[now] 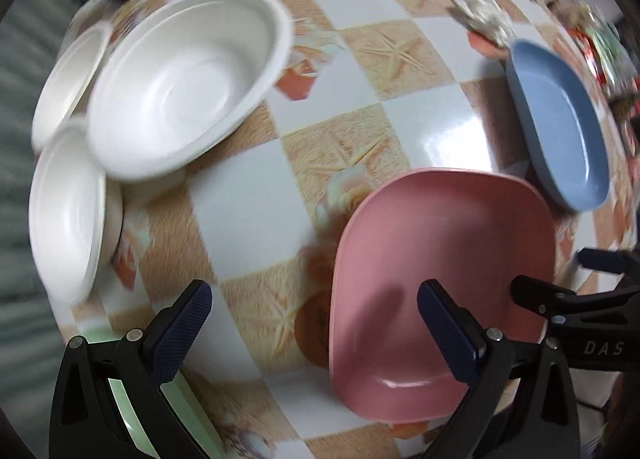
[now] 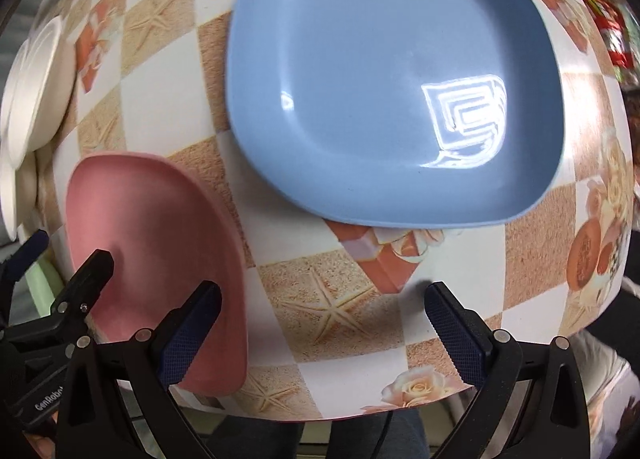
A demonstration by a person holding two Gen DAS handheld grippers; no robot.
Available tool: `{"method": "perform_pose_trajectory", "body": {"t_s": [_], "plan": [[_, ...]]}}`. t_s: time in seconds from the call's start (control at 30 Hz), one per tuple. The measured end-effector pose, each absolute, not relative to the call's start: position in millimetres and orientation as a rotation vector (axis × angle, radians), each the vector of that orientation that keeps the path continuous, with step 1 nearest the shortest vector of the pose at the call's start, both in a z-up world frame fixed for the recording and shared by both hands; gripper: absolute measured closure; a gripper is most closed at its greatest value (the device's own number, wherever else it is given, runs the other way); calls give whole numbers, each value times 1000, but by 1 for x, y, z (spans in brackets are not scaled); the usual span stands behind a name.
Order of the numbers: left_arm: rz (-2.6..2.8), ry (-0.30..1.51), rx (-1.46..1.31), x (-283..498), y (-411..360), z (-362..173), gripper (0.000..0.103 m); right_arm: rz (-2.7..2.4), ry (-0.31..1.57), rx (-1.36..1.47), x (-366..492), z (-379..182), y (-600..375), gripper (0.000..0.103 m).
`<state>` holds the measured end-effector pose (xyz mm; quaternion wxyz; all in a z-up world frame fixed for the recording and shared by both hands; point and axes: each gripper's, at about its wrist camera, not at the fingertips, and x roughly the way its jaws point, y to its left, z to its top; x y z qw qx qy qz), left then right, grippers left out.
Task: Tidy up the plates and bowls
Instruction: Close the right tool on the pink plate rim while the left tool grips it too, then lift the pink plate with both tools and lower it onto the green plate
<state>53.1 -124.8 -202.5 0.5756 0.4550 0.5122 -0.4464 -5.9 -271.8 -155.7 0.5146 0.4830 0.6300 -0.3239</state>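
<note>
Sorting is barely starting: plates are lying apart, bowls clustering loosely.

The pink squarish plastic plate [image 1: 440,283] is sitting lower right in the left wrist view, under the wide-open left gripper [image 1: 316,333], one finger hovering above it. The blue squarish plastic plate [image 2: 392,83] is lying unstacked, upper centre, ahead of the empty, wide-open right gripper [image 2: 324,335]. Three white round bowls [image 1: 188,83] are overlapping at upper left on the checkered tablecloth [image 1: 240,211].

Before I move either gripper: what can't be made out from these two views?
- White bowls: left view blurs them; touching or nested, cannot tell. Right view cuts them at its left edge.
- Pink plate: near rim hidden behind the left gripper.
- Far table clutter: blurred.
- Blue plate: glare covers part.
- Right gripper: open, empty.
</note>
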Motion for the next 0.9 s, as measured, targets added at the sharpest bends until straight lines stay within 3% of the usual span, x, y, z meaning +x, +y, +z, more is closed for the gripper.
{"method": "perform_pose_trajectory", "body": {"t_s": [0.33, 0.43, 0.5, 0.6, 0.67, 0.7, 0.9], "plan": [[-1067, 1269, 1061, 77, -141, -227, 0, -820, 1466, 1178, -36, -174, -243, 0], [-1062, 1283, 1065, 71, -139, -224, 6, -792, 1480, 1181, -33, -179, -252, 3], [-1085, 1266, 1079, 49, -130, -215, 15, -783, 1472, 1160, -30, -175, -248, 11], [-1128, 1257, 1101, 34, -133, -207, 37, -731, 1451, 1117, -15, -158, -236, 31], [-1148, 1274, 1094, 28, -135, -205, 59, -681, 1419, 1129, -8, -152, -233, 67], [-1152, 1287, 1093, 25, -137, -205, 61, -644, 1401, 1159, -5, -150, -232, 76], [-1111, 1324, 1105, 20, -123, -195, 72, -616, 1414, 1240, -15, -150, -235, 84]]}}
